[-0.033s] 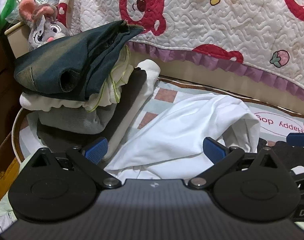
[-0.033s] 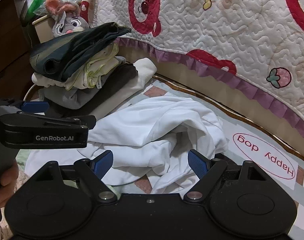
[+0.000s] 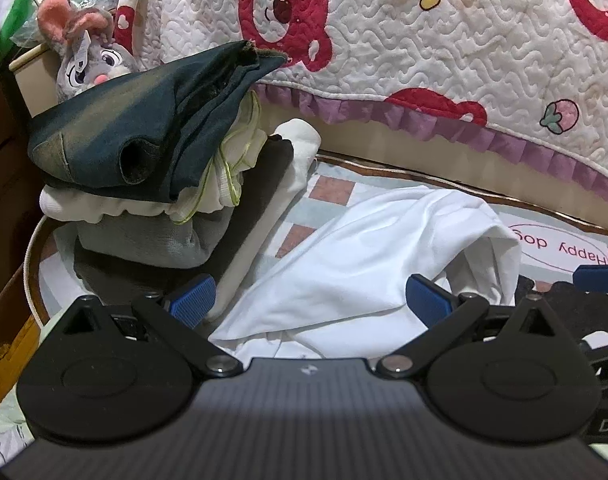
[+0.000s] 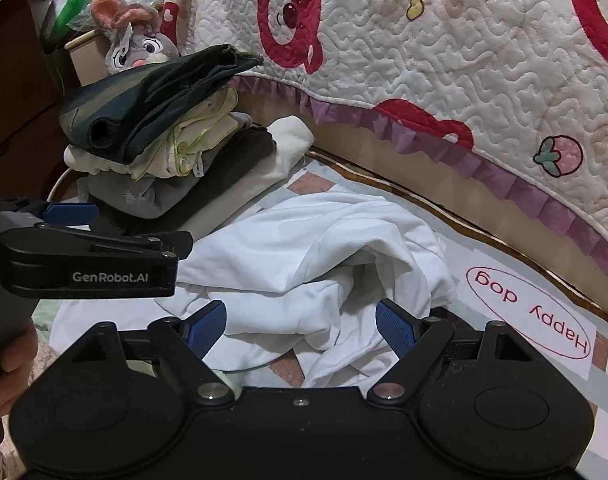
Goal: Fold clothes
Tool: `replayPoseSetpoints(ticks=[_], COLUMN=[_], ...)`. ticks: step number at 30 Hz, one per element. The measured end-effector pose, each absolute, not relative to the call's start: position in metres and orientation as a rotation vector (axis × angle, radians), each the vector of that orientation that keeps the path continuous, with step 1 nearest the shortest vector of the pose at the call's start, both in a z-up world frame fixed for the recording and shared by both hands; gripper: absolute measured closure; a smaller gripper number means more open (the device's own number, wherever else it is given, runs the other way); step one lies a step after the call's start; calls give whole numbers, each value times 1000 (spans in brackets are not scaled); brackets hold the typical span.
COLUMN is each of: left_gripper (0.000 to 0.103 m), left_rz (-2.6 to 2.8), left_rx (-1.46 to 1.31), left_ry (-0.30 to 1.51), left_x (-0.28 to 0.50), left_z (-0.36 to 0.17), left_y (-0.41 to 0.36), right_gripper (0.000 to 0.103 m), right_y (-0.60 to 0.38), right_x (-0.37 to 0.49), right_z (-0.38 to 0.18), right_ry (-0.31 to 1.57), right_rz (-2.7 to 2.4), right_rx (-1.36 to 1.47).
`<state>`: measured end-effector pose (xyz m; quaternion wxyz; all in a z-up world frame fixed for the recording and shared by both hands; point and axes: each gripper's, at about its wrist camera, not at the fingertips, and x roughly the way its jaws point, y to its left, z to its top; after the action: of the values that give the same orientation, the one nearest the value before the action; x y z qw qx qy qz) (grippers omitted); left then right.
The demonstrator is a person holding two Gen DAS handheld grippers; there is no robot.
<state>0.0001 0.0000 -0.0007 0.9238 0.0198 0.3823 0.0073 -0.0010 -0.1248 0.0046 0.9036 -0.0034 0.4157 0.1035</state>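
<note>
Both grippers, left gripper [image 3: 310, 300] and right gripper [image 4: 301, 322], hovered with fingers spread wide, grasping nothing, over the crumpled white shirt [image 4: 304, 256] on the "Happy dog" mat [image 4: 532, 312]. Only the right view caught a hand [image 4: 7, 376] gripping the left tool. Beyond stood the folded stack [image 3: 151, 184], plush rabbit [image 3: 87, 60], and bear quilt [image 3: 424, 48].
</note>
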Motion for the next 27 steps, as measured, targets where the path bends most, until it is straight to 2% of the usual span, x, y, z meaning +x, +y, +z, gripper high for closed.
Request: replayPoseSetpoints(ticks=[27], left_gripper=[0], left_rz=[-10], left_rx=[66], left_ry=[810], left_x=[1], left_z=[-8], left_y=[-4], right_gripper=[18], right_y=[-122], right_x=[-2], right_z=[-2], right_ry=[865], right_rz=[211], right_rx=[-18])
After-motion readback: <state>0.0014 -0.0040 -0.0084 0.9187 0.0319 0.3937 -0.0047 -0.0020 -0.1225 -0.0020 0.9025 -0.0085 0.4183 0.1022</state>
